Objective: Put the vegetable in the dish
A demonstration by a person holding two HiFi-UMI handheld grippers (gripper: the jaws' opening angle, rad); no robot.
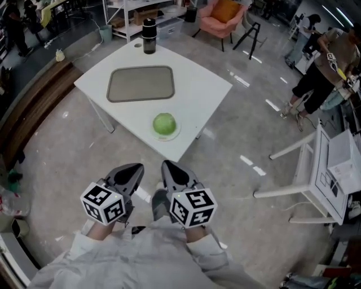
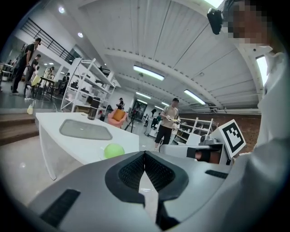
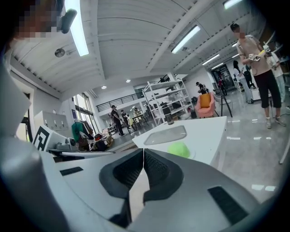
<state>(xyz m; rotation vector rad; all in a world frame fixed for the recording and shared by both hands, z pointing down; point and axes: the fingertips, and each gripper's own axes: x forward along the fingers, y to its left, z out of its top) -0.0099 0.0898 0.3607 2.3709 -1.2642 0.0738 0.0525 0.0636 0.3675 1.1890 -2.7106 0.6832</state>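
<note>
A round green vegetable [image 1: 164, 123] rests on a small white plate [image 1: 177, 134] near the front edge of the white table [image 1: 203, 84]. Behind it lies a flat grey tray [image 1: 141, 83]. My left gripper [image 1: 133, 167] and right gripper [image 1: 169, 165] hang side by side over the floor, short of the table, close to my body. Both are shut with nothing between the jaws. The left gripper view shows its shut jaws meeting at the left gripper [image 2: 145, 154], with the vegetable [image 2: 113, 150] and tray [image 2: 85, 130] ahead. The right gripper [image 3: 143, 150] looks the same, facing the vegetable [image 3: 179, 149].
A black bottle [image 1: 149, 35] stands at the table's far corner. A person [image 1: 321, 73] stands at the right, near a white desk frame [image 1: 316, 169]. A pink chair [image 1: 224, 17] and shelving sit beyond the table. Grey floor lies between me and the table.
</note>
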